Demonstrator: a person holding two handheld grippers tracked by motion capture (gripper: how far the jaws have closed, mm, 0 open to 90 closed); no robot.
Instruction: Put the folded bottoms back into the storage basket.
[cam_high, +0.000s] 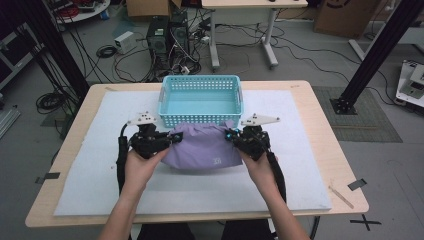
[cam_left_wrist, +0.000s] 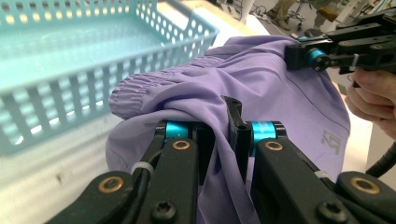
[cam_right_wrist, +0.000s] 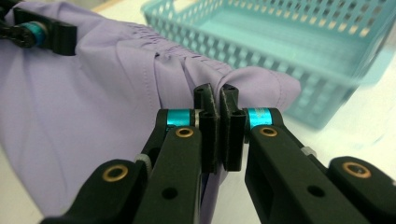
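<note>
Lilac fabric, one folded garment (cam_high: 202, 147), elastic waistband, lying on the worktop (cam_high: 310, 150) just in front of the turquoise basket (cam_high: 201, 100). We hold it at both ends: left claw (cam_high: 170, 138) clamped on a bunched fold, right claw (cam_high: 231, 135) pinched tight on the opposite edge. Basket empty. We judge folding done; lifting the garment into the basket remains.
</note>
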